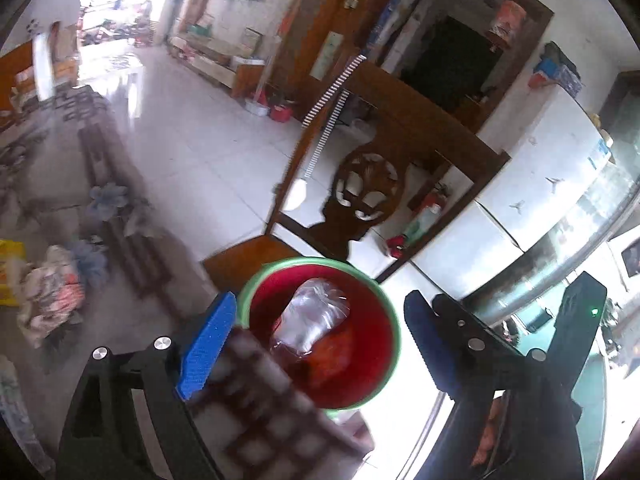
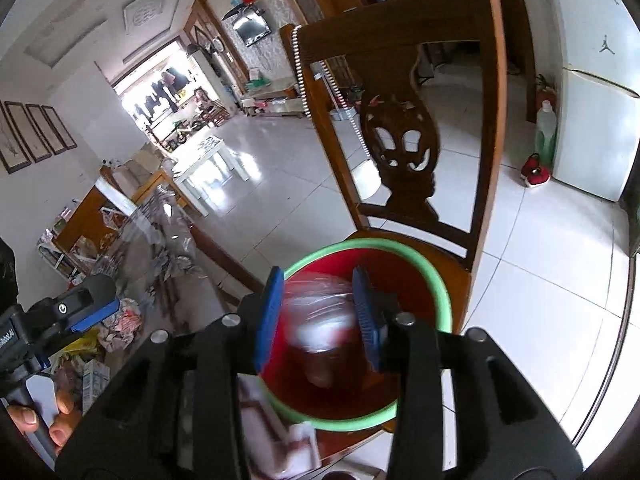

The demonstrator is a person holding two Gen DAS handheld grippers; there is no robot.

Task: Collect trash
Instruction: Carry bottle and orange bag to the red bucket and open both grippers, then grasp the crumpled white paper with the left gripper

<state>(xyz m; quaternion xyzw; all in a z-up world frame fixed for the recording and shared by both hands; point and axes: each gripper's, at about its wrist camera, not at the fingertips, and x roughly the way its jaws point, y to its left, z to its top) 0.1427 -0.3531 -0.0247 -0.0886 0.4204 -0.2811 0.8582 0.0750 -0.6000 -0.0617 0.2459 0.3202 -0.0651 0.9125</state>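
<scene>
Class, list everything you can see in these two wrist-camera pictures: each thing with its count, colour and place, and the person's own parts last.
Round plastic bucket: one, red inside with green rim, on the chair seat.
Crumpled clear plastic bag: one, transparent, inside the bucket.
Carved wooden chair: one, brown, under the bucket.
Blurred checked packet: one, brown and white, beside the left hand-held gripper's near finger, above the bucket's edge.
Pile of crumpled wrappers: one, mixed colours, on the patterned table at left.
White refrigerator: one, by the right wall.
Green plastic bottle: one, on the floor beside the refrigerator.
Left hand-held gripper: black with blue pads, open.
Right hand-held gripper: black with blue pads, over the bucket.
Hand: one, lower left of the right view.
</scene>
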